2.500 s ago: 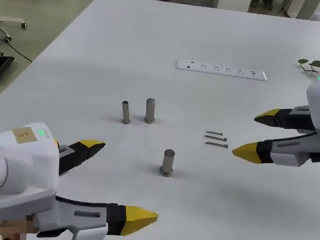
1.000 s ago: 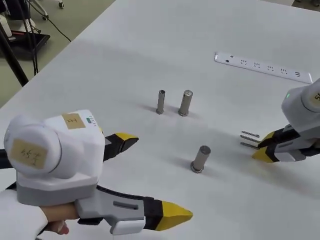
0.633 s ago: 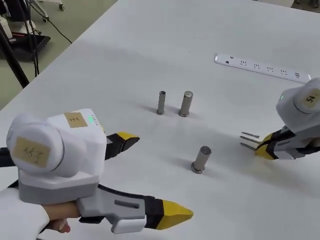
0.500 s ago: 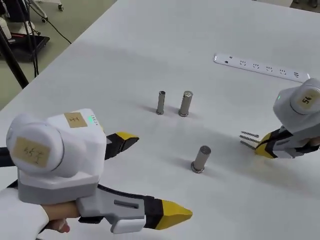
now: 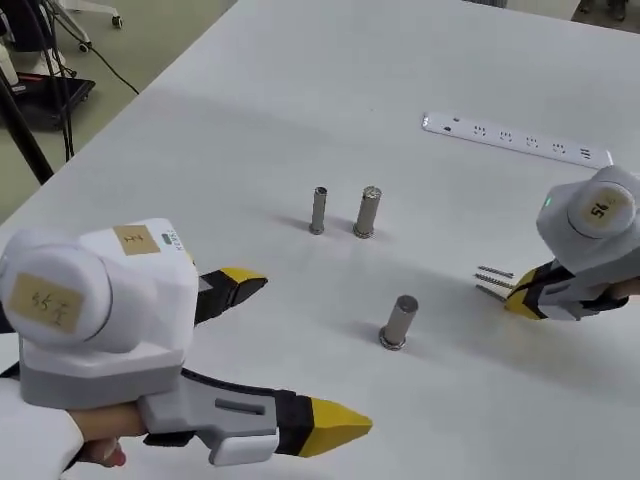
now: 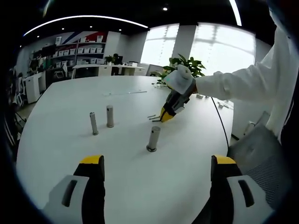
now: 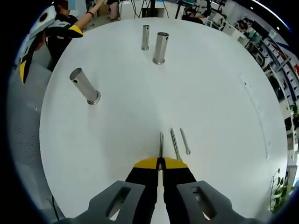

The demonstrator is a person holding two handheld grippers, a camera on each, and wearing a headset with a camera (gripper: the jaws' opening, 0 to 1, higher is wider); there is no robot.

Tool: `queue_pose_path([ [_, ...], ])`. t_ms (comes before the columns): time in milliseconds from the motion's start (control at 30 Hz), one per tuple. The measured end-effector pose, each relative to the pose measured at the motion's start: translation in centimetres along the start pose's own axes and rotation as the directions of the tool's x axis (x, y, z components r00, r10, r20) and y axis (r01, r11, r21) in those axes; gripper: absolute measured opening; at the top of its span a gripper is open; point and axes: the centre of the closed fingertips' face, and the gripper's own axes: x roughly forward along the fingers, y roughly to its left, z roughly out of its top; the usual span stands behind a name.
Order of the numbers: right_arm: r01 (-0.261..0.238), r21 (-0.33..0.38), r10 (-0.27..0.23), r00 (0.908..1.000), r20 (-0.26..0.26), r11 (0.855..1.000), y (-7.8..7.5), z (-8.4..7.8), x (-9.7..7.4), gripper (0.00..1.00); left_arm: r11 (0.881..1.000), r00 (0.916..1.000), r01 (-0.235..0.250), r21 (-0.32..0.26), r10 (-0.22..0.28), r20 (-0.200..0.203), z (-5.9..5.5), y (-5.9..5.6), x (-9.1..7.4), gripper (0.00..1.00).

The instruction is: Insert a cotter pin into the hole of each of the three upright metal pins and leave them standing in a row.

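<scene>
Three upright metal pins stand on the white table: a thin one, a thicker one beside it, and a third nearer me. My right gripper rests at the table's right, shut on one cotter pin that sticks out between its tips. Two more cotter pins lie just right of it. My left gripper hovers open at the lower left, holding nothing, well short of the pins. In its own view its jaws frame the nearest pin.
A white power strip lies at the far right of the table. The table's left edge drops to the floor, where stands and cables sit. A potted plant stands behind the right gripper.
The right gripper, open 2.5 s ago, has come down to the cotter pins and shut on one. The left gripper has stayed open. The head camera has shifted.
</scene>
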Motion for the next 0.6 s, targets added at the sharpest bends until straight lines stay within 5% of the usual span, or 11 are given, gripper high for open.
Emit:
queue_pose_path([
  [333, 0.047, 0.047, -0.052, 0.9933, 0.104, 0.998, 0.0, 0.9, -2.0, 0.00, 0.999, 0.9991, -0.040, 0.006, 0.040, 0.011, 0.4, 0.7, -0.5, 0.91],
  [500, 0.096, 0.072, -0.107, 0.9777, 0.181, 0.993, 0.3, 1.6, -4.1, 0.00, 0.999, 0.9987, -0.050, 0.002, 0.050, 0.011, 0.7, 0.8, -0.8, 0.89],
  [600, 0.117, 0.091, -0.136, 0.9592, 0.248, 0.989, 1.0, 2.2, -5.6, 0.00, 0.999, 0.9985, -0.051, 0.010, 0.051, 0.017, 1.1, 0.8, -0.8, 0.87],
])
